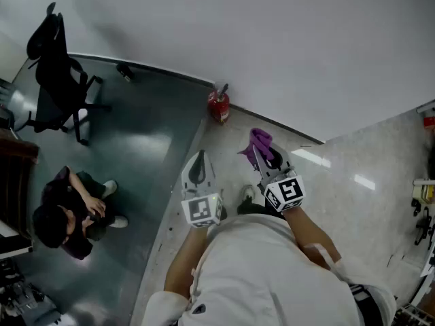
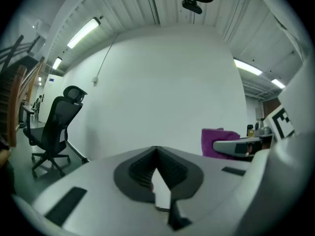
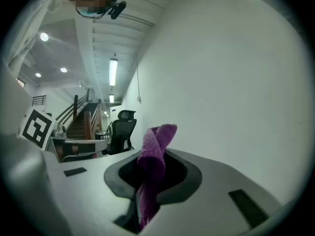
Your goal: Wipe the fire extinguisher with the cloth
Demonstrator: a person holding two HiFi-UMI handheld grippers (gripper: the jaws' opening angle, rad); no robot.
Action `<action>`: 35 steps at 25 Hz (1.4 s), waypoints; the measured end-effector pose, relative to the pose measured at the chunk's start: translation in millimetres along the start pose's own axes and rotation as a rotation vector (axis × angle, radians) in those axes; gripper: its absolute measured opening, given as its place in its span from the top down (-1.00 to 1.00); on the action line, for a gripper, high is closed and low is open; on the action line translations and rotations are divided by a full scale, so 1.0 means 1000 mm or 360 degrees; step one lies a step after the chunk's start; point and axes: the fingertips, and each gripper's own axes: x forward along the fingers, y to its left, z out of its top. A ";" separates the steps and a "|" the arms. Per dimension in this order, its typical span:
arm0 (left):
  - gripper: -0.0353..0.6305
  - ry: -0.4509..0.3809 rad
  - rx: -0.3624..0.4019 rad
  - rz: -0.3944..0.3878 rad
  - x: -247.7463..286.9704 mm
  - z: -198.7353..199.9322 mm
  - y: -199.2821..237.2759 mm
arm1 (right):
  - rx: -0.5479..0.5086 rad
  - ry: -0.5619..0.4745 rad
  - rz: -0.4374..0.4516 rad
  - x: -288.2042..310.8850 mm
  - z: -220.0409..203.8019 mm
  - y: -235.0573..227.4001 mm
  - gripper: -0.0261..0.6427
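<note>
A small red fire extinguisher [image 1: 219, 105] stands on the floor at the foot of the white wall, ahead of both grippers and apart from them. My right gripper [image 1: 262, 152] is shut on a purple cloth [image 1: 259, 142], which sticks up from between its jaws [image 3: 156, 154]. The left gripper [image 1: 198, 163] is held beside it, jaws together with nothing between them [image 2: 158, 168]. From the left gripper view the purple cloth [image 2: 216, 140] shows at the right. Neither gripper view shows the extinguisher.
A black office chair [image 1: 58, 80] stands at the far left by the wall. A person [image 1: 71, 212] sits on the dark floor at the left. Shelving with tools [image 1: 423, 209] lines the right edge. A staircase [image 3: 81, 119] shows in the right gripper view.
</note>
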 end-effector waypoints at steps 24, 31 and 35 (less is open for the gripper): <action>0.88 0.0020 0.0082 -0.0009 0.061 -0.012 -0.002 | -0.0012 -0.0033 0.0081 0.040 -0.007 -0.051 0.75; 0.88 0.0018 0.0095 0.0021 0.099 -0.046 0.011 | 0.0034 0.0005 0.0083 0.079 -0.051 -0.087 0.74; 0.88 0.0088 0.0120 -0.0031 0.119 -0.085 0.022 | 0.0024 0.0033 0.0050 0.102 -0.084 -0.099 0.74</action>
